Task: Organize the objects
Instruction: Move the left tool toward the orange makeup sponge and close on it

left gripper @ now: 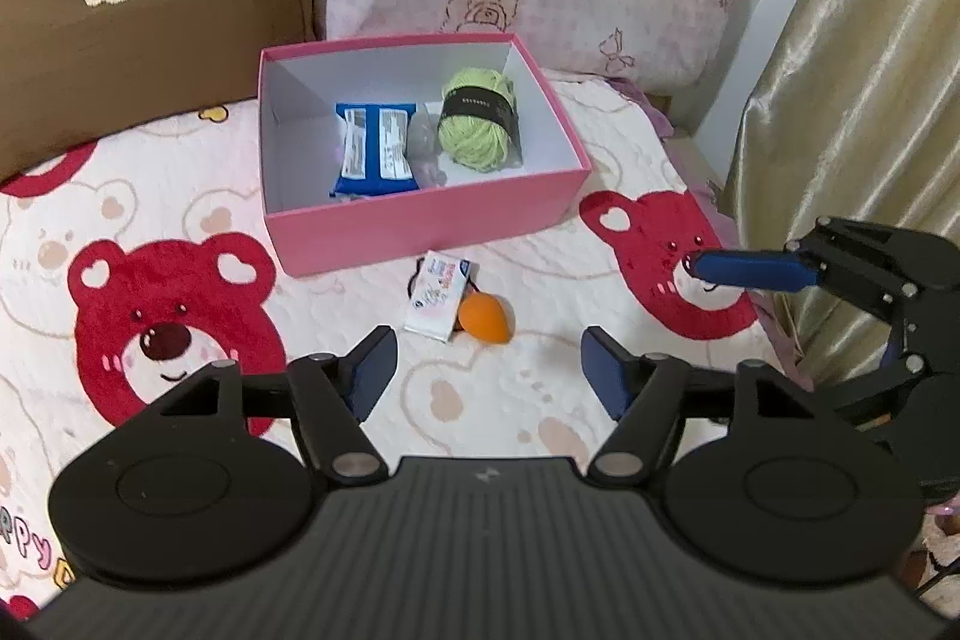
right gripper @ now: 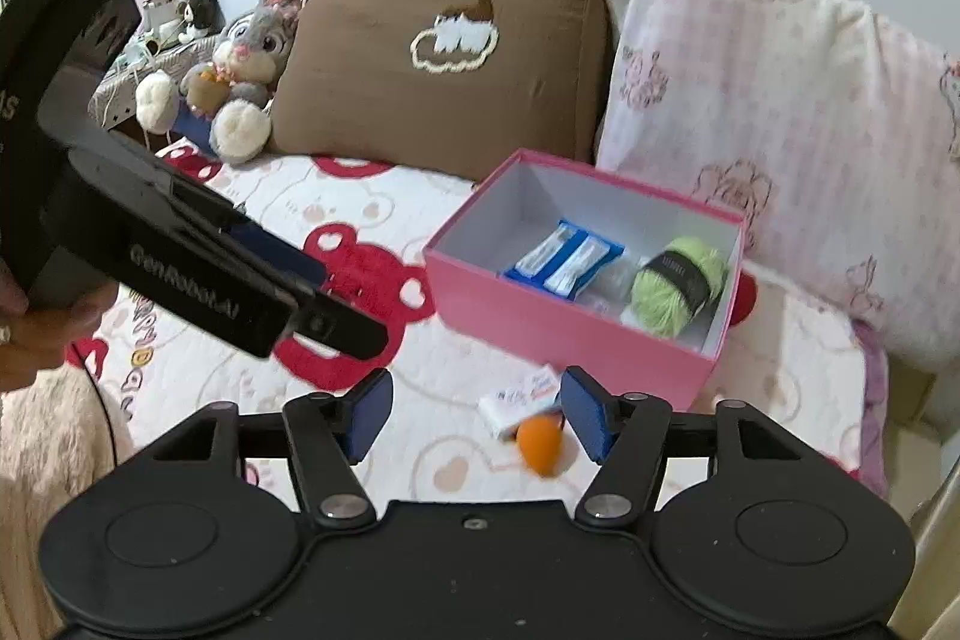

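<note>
Both grippers, left gripper (left gripper: pixel 487 365) and right gripper (right gripper: pixel 475 411), hang with fingers apart, holding nothing. Just beyond them on the bed, near the pink box (left gripper: pixel 420 232), lies the orange sponge (left gripper: pixel 485 317): light, squashy, best pinched across its belly.

Open pink box (left gripper: pixel 420 226) w/ blue packet (left gripper: pixel 375 148) & green yarn (left gripper: pixel 477 118); orange sponge (left gripper: pixel 483 317), card (left gripper: pixel 437 301) in front.

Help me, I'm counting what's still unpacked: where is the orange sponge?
The orange sponge lies on the bear-print bedspread, outside the pink box in front of its near wall, touching the small white packet. In the right wrist view it lies just ahead of the fingers.
</note>
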`<state>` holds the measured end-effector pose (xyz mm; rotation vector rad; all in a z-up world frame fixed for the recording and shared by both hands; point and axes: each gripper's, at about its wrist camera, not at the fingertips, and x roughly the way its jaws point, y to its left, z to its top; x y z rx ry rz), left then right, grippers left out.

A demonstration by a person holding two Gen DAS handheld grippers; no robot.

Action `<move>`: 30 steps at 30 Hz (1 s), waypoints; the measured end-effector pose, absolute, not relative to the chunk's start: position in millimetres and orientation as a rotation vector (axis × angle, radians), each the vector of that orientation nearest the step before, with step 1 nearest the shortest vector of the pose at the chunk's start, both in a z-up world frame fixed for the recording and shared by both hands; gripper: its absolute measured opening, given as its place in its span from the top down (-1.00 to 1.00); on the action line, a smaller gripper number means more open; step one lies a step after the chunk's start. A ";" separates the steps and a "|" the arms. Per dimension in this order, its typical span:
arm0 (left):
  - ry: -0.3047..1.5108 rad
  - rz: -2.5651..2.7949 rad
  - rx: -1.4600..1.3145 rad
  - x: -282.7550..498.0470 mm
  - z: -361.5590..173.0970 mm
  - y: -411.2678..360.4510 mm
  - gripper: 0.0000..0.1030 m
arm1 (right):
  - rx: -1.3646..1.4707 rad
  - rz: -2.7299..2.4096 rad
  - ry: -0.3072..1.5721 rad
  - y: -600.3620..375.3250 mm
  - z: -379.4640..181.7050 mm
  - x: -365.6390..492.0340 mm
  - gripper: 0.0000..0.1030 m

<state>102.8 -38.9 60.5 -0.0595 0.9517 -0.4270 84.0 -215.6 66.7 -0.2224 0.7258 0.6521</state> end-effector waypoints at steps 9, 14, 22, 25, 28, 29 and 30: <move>0.939 -0.454 -0.091 98.1 24.2 -44.8 -0.56 | -0.268 0.672 0.727 -209.7 25.1 80.9 -0.66; 0.942 -0.454 -0.155 103.9 -1.4 -49.2 -0.61 | -0.319 0.670 0.678 -202.4 4.6 85.5 -0.73; 0.918 -0.418 -0.185 115.3 -33.5 -52.4 -0.71 | -0.355 0.689 0.644 -199.1 -19.3 102.6 -0.73; 0.886 -0.416 -0.165 116.5 -43.6 -55.4 -0.71 | -0.339 0.694 0.626 -200.7 -28.0 109.1 -0.73; 0.881 -0.407 -0.169 121.3 -56.1 -56.3 -0.85 | -0.303 0.675 0.598 -204.2 -35.5 113.9 -0.73; 0.881 -0.402 -0.188 123.8 -60.6 -54.8 -0.87 | -0.301 0.669 0.593 -204.8 -39.5 115.6 -0.73; 0.884 -0.402 -0.201 125.9 -65.1 -53.6 -0.87 | -0.303 0.658 0.593 -204.7 -43.7 117.5 -0.73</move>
